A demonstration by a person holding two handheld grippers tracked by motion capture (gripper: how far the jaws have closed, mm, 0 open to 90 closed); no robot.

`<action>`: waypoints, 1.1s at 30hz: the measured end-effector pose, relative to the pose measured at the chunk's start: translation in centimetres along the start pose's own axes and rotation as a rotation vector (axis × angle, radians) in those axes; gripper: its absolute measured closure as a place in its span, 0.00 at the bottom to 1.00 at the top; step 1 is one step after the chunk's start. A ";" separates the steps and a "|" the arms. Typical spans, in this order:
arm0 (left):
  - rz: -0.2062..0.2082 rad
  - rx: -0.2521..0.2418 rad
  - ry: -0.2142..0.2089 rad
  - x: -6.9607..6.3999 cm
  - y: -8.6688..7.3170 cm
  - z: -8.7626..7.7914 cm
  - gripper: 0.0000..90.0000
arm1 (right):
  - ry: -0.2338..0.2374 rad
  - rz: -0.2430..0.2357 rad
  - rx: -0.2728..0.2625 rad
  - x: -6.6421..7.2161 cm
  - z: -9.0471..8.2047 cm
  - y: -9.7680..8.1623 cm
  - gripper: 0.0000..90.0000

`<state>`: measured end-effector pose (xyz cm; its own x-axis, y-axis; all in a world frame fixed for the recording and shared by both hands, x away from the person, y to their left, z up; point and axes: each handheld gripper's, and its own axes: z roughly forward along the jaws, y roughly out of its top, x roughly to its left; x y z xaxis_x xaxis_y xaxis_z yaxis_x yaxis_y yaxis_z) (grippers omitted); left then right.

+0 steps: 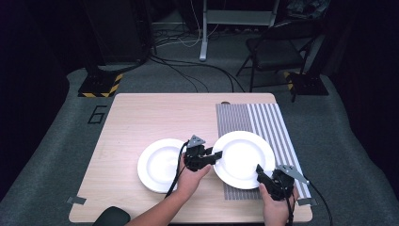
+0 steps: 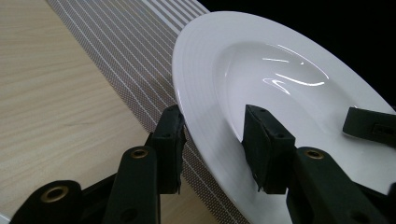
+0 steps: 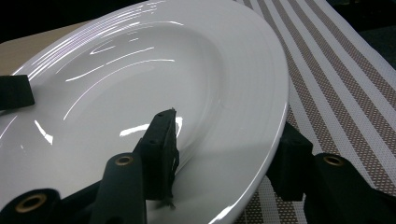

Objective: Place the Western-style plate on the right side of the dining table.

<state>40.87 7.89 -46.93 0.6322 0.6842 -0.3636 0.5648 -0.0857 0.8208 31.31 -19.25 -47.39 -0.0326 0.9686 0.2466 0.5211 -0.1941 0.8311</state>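
Note:
A white deep plate (image 1: 244, 155) is over a striped placemat (image 1: 254, 115) on the right half of the wooden table (image 1: 150, 113). My left gripper (image 1: 217, 157) grips its left rim. In the left gripper view (image 2: 215, 140) one jaw is under the rim and the other rests in the plate (image 2: 261, 70). My right gripper (image 1: 259, 170) holds the near right rim. In the right gripper view (image 3: 226, 144) one jaw lies inside the plate (image 3: 140, 74) and the other sits beneath its edge. A second white plate (image 1: 157, 165) lies on the bare wood, left of my left hand.
The placemat (image 3: 336, 70) runs on past the plate toward the table's far edge. A folding chair (image 1: 277, 44) and cables stand on the floor beyond the table. A dark rounded object (image 1: 113, 216) sits at the near left edge.

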 end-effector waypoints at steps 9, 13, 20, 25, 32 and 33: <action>0.011 0.007 -0.014 -0.3 0.2 0.5 0.66 | -0.008 0.013 -0.004 -0.6 -0.2 0.0 0.54; 0.015 0.003 -0.016 -0.4 0.2 0.8 0.66 | -0.013 0.016 -0.005 -0.8 -0.2 -0.1 0.54; 0.016 0.008 -0.019 -0.4 0.4 1.3 0.66 | -0.019 0.016 -0.004 -1.2 -0.2 0.0 0.55; 0.006 0.002 -0.024 -0.4 0.5 1.6 0.66 | -0.015 0.019 -0.016 -1.3 -0.3 0.4 0.56; 0.000 -0.004 -0.024 -0.3 1.3 1.8 0.66 | -0.006 0.018 -0.020 -1.3 -0.3 1.1 0.56; 0.008 0.000 -0.025 -0.2 1.5 1.8 0.67 | -0.008 0.017 -0.021 -1.3 -0.3 1.3 0.56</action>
<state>42.54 6.28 -46.45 0.6498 0.6651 -0.3680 0.5597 -0.0911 0.8237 31.78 -20.82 -46.54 -0.0169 0.9664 0.2566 0.5034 -0.2135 0.8372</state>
